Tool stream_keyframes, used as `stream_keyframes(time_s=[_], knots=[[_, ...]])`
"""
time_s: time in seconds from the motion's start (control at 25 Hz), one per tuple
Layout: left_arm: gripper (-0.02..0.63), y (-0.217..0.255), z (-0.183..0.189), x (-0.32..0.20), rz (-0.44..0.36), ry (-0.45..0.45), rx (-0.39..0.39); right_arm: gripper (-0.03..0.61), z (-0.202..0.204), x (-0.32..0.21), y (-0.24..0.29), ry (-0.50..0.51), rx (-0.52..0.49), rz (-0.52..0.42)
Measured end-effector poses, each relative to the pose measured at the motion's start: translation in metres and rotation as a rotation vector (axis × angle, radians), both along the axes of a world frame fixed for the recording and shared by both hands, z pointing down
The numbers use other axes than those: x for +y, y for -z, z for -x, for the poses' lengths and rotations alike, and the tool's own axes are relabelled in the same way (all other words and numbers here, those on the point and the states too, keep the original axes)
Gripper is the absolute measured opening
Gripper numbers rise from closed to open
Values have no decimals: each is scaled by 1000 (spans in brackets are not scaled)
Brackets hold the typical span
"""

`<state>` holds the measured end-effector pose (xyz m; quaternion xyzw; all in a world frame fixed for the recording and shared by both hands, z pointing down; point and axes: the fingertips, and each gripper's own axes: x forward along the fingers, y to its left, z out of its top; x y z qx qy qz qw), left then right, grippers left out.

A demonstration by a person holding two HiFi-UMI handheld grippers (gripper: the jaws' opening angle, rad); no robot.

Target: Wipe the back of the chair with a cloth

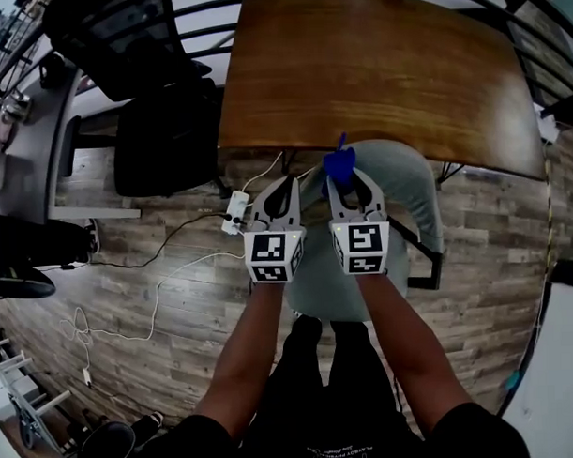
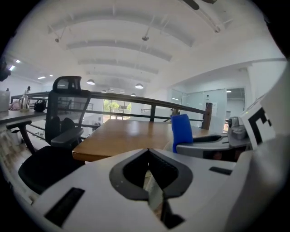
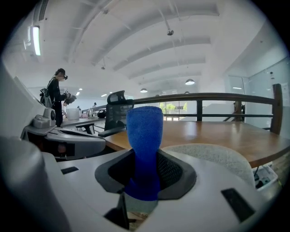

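blue cloth [image 1: 339, 163]: pinched in the right gripper, one end sticking straight up out of the jaws like a little roll. the right gripper view shows it dead centre [image 3: 144, 136], and the left gripper view catches it off to the side [image 2: 182, 131]

right gripper [image 1: 351, 188]: jaws clamped on the lower part of the cloth [image 3: 145, 181], nothing else in there

left gripper [image 1: 283, 191]: jaws pressed together with only a thin slit between them [image 2: 148, 170], holding nothing. sits just beside the right gripper, both pointing toward the table

chair [image 1: 407, 186]: light grey fabric one, pushed in at the near edge of the table. both grippers hang over its left part in the head view. its rounded back shows just right of the cloth and lower [image 3: 213, 154]. can't tell if the cloth is actually touching it

table [image 1: 375, 70]: brown wood, bare top, right in front of both grippers [image 2: 122, 133] [image 3: 217, 131]

office chair [image 1: 161, 115]: black, with headrest, off to the left of the table [image 2: 63, 113] [image 3: 117, 113]

floor [image 1: 157, 275]: wood-look planks, with a white power strip [image 1: 236, 214] just left of the left gripper and thin cables [image 1: 157, 294] trailing away from it

railing [image 3: 204, 97]: dark rail running behind the table

person [image 3: 56, 97]: standing far back on the left in the right gripper view
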<state>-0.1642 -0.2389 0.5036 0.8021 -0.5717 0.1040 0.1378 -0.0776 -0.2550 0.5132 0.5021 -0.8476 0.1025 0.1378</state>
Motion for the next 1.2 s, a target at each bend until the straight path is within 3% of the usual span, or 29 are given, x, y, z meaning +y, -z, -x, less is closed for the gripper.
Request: stream_keyframes(time_s=[0.32,0.6,0.8,1.2], knots=[[3,-12,-15,-19,19,-23,12,135,1,-26,-23,-31,32,52],[3,-11,-20,-26,28,4,26,135,0,-26,-25,-11,56,36],[3,-12,-38,-30,30,-28,15,135,-3,-27,-26,-5,61,37],[3,-19,-70,-34,32,-86,9,135,-40,-32,-29,-84,62,35]])
